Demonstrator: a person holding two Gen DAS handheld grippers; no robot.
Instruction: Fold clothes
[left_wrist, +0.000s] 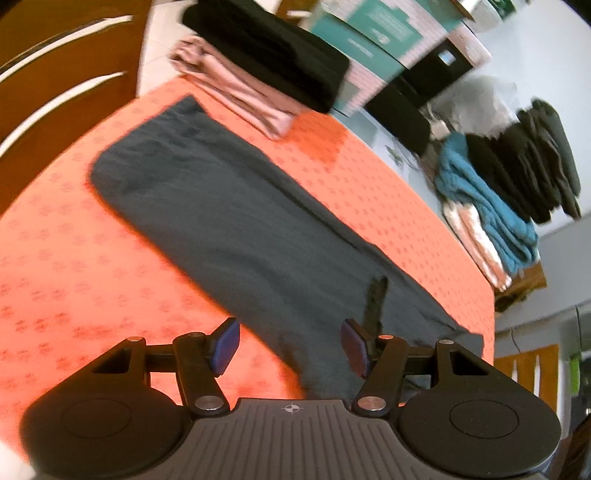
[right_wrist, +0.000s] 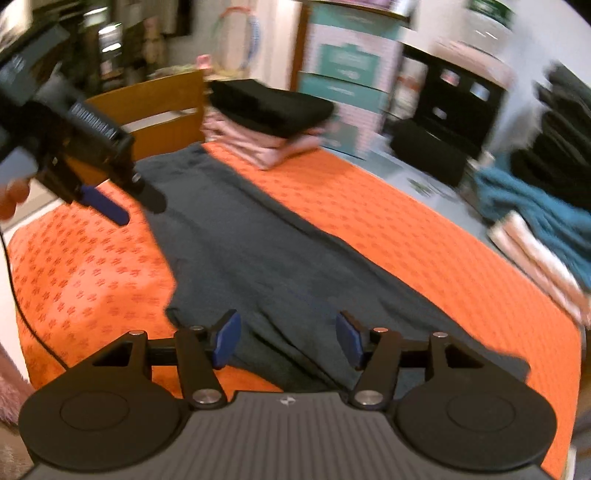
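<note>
Trousers, dark grey, are lying in one long narrow strip across the orange cloth, running away from both my tools toward the far corner. They are looking already doubled lengthwise, legs one over the other I judge, with a straight far edge and a few soft creases; a short drawstring or tab is sticking up near my end.

I am holding my left gripper above the near end of the strip, slightly to its left side, jaws spread wide and gripping nothing. In the right view that same tool is hovering over the far left stretch, so I judge I am spacing my two tools along the length to take hold of it.

My right gripper is hanging over the near end too, jaws equally wide and empty, with folds of fabric lying just ahead between the pads.

Beyond, a folded pile, black on pink, is sitting at the far edge; more clothes are stacked off to the right.
</note>
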